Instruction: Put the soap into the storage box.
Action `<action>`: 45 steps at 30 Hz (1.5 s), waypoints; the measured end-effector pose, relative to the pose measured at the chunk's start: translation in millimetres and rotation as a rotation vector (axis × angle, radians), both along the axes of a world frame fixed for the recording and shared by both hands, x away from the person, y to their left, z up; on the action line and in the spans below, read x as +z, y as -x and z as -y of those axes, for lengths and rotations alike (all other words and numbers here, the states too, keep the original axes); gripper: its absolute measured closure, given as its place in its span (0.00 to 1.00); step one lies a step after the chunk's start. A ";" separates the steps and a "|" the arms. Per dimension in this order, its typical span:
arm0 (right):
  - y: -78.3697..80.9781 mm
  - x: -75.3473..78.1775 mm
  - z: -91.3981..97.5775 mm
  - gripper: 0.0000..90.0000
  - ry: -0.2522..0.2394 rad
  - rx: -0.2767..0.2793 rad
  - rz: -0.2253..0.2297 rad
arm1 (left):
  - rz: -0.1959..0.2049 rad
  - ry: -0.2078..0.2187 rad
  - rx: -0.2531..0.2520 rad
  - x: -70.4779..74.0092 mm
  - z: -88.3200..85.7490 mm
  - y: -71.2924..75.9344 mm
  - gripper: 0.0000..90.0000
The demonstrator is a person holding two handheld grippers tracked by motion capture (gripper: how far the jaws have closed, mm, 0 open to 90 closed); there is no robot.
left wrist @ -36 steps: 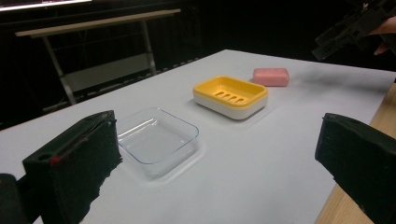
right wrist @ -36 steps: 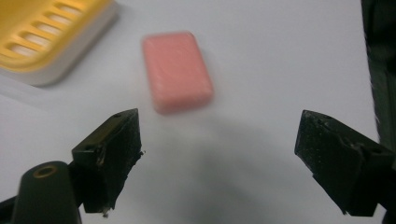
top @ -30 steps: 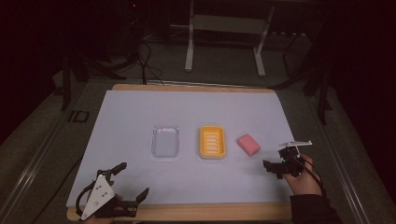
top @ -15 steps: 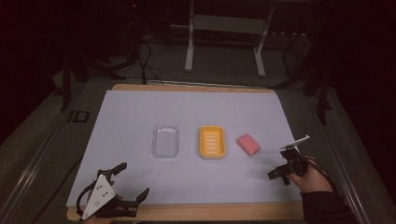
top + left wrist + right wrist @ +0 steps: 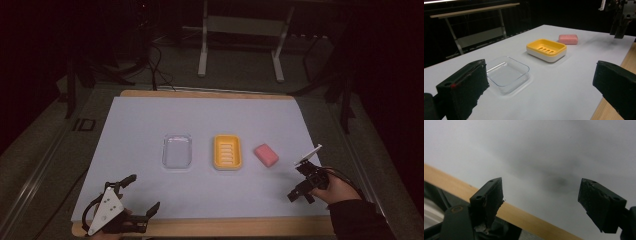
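Tilting downward since earlier, the right gripper (image 5: pixel 299 192) gapes empty beyond the pink rectangular soap bar (image 5: pixel 266 155); left gripper (image 5: pixel 141 198) gapes empty.

A wooden table (image 5: pixel 210 93) is covered almost wholly by a pale sheet (image 5: pixel 150 125), with bare wood left showing along the near and far edges. Three things are laid in a row across the middle of the sheet: a clear shallow tray (image 5: pixel 177 151) towards the left edge, a yellow slotted dish (image 5: pixel 227 152) at the centre, and what appears to be a pink soap bar (image 5: pixel 266 155) towards the right edge.
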State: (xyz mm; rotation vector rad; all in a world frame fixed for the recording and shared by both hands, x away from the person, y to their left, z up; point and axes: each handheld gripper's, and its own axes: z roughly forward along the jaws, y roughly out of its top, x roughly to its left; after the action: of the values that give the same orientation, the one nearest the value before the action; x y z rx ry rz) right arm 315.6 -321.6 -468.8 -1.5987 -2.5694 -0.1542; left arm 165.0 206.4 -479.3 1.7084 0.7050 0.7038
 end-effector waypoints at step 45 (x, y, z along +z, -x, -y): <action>-41.3 4.0 -23.2 0.13 0.146 0.362 -0.023 | -0.010 0.000 -0.019 -0.5 0.6 -0.4 0.00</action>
State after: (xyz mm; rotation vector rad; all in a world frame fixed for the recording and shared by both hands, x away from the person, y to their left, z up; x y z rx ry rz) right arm 356.9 -298.3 -464.8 -1.1345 -2.8530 0.0844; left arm 165.3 205.8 -479.8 1.7176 0.6942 0.6823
